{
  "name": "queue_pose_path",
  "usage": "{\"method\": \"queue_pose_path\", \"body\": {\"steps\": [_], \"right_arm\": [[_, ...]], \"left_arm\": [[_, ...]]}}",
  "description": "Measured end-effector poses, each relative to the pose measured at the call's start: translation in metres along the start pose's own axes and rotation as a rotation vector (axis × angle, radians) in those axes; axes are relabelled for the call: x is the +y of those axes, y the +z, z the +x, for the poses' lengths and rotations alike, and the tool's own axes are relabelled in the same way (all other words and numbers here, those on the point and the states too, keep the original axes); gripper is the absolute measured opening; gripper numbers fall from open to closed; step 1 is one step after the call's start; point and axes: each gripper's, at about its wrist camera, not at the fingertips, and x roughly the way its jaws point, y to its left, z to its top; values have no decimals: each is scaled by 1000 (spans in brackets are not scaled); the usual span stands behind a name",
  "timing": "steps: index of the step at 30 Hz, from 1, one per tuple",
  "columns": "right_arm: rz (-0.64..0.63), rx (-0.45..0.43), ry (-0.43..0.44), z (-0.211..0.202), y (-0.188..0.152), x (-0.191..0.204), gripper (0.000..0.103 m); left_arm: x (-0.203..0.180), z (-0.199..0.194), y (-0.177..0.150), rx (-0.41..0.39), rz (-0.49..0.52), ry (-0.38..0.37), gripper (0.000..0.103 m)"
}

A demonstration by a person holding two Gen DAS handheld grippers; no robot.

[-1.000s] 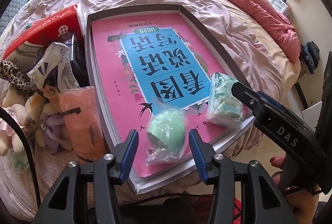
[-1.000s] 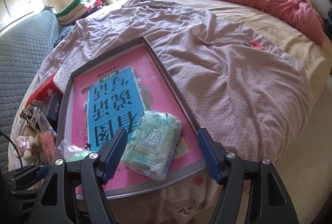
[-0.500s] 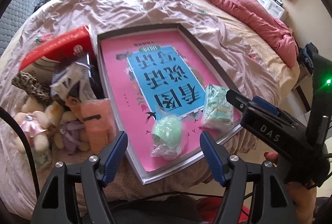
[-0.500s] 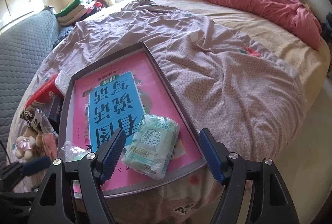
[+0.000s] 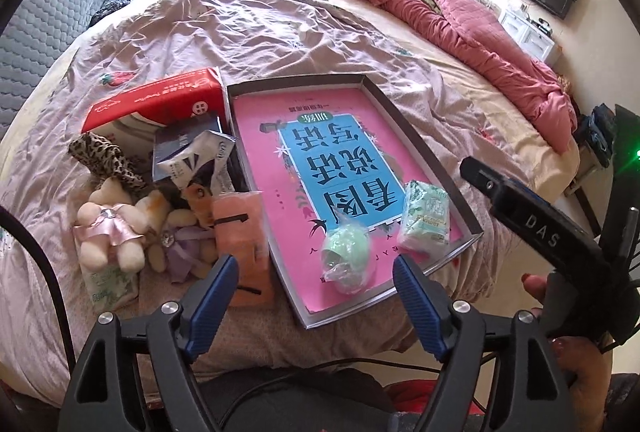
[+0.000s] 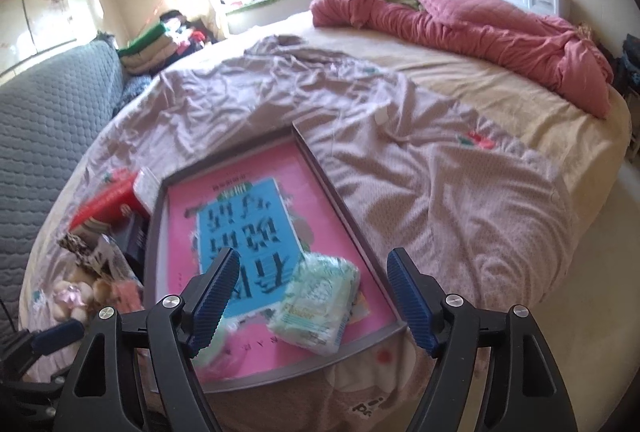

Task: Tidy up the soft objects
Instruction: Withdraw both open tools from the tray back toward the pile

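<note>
Left gripper (image 5: 316, 296): angled steeply down over the near end of the tray, jaws spread wide and just been opening, nothing pinched; blue fingers (image 5: 212, 300) clear of everything below.
Right gripper (image 6: 314, 298): tilted down toward the tray's near right corner, jaws spread wide, just been opening a little further, empty.
Right hand (image 5: 576, 348): wrapped round the black handle at the right edge of the left view, thumb on the near side.
Green ball in plastic wrap (image 5: 346, 252): lying in the tray near its front edge, below the left jaws, untouched.
Tissue pack (image 6: 316, 302): flat in the tray's near right corner, just beside the ball, under the right jaws, not gripped.
Tray (image 5: 420, 147): shallow, grey-rimmed, pink and blue printed floor, on the bed.
Plush toys (image 5: 108, 236): heaped on the bedspread left of the tray, with an orange packet (image 5: 240, 232) against the tray's left wall.
Red box (image 5: 160, 99): behind the heap, touching the tray's far left corner.
Bedspread (image 5: 240, 23): mauve, rumpled, beneath everything.
</note>
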Motion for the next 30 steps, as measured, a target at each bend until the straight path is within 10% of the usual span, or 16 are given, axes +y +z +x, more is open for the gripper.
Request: {"method": "queue_pose_path", "body": {"steps": [30], "right_arm": [[-166, -18, 89, -49, 10, 82, 78]], "left_arm": [[72, -76, 6, -115, -98, 51, 81]]}}
